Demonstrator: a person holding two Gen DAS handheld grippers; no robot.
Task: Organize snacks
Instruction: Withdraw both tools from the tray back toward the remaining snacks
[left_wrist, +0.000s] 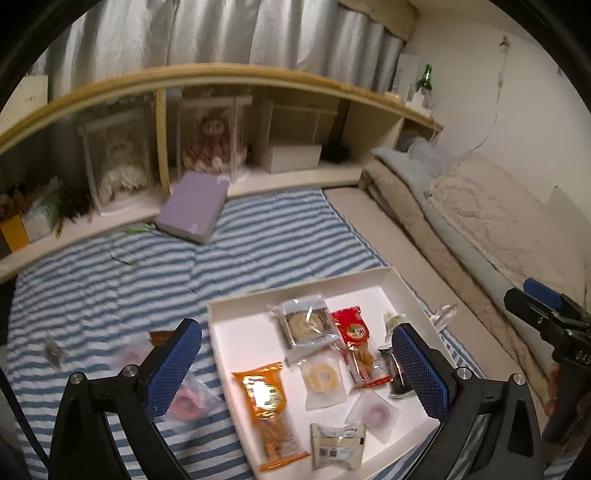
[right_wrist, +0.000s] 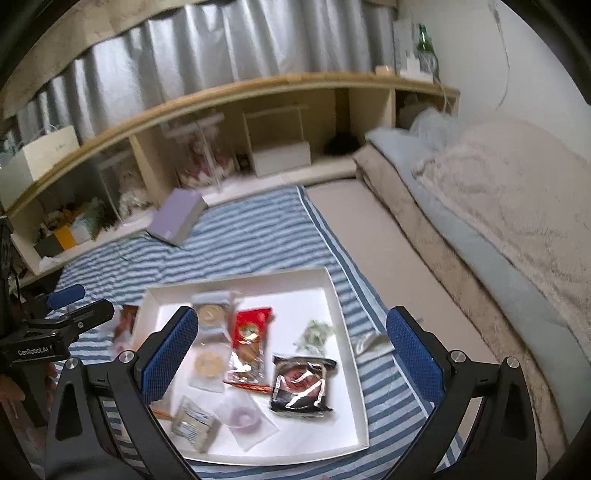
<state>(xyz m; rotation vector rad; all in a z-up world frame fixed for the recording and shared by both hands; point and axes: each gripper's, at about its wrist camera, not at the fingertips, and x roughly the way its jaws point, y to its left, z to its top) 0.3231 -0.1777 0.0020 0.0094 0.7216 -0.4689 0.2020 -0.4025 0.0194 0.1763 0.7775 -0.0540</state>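
Note:
A shallow white tray (left_wrist: 295, 287) lies on the striped blanket and holds several wrapped snacks: an orange packet (left_wrist: 266, 402), a ring biscuit (left_wrist: 325, 380), a red packet (left_wrist: 354, 338), a grey round-cracker packet (left_wrist: 308, 321) and a black packet (right_wrist: 301, 384). My left gripper (left_wrist: 299, 369) hovers open over the tray's left rim, nothing between its fingers. A pink doughnut packet (left_wrist: 184, 402) and a brown packet (left_wrist: 160, 336) lie outside on the blanket. My right gripper (right_wrist: 291, 350) hangs open and empty above the tray (right_wrist: 332, 406). A crumpled silver wrapper (right_wrist: 369, 341) rests just right of it.
A lilac box (left_wrist: 192, 206) leans at the blanket's far edge against a low wooden shelf (left_wrist: 258, 74) full of boxes and dolls. Folded bedding (right_wrist: 498, 206) runs along the right wall. Another small packet (left_wrist: 53, 350) lies far left on the blanket.

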